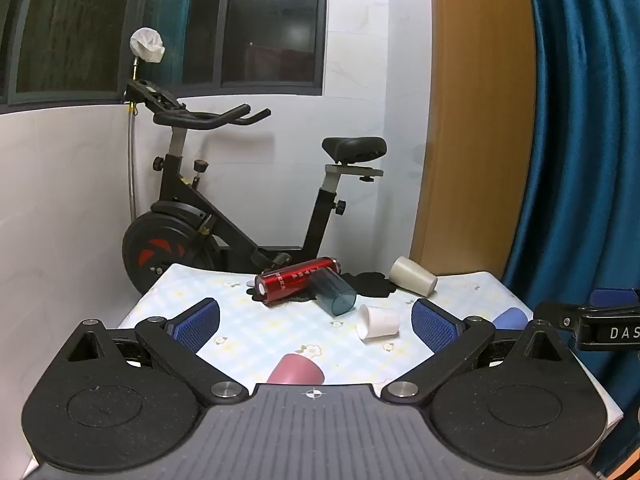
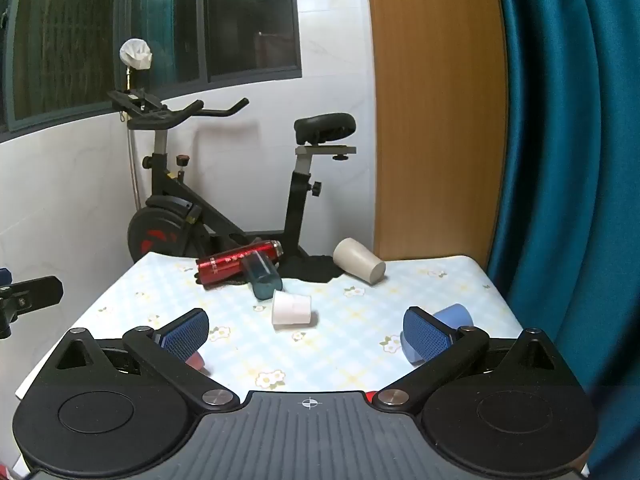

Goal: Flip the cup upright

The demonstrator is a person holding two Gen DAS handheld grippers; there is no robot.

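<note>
Several cups lie tipped over on a table with a pale checked flower cloth (image 1: 256, 332). A small white cup (image 1: 378, 322) (image 2: 291, 309) lies on its side mid-table. A beige cup (image 1: 413, 275) (image 2: 359, 260) lies at the back right. A clear teal cup (image 1: 335, 290) (image 2: 262, 274) leans on a red bottle (image 1: 298, 280) (image 2: 236, 262). A pink cup (image 1: 296, 369) (image 2: 196, 360) sits near the front, just in front of my left gripper. A blue cup (image 2: 438, 330) (image 1: 509, 318) lies by the right finger of my right gripper. My left gripper (image 1: 316, 324) and my right gripper (image 2: 306, 336) are both open and empty.
A black coaster mat (image 1: 372, 282) lies at the back of the table under the bottle and cups. An exercise bike (image 1: 224, 216) stands behind the table by the tiled wall. A wooden panel (image 1: 472, 120) and blue curtain (image 1: 580, 128) are at the right.
</note>
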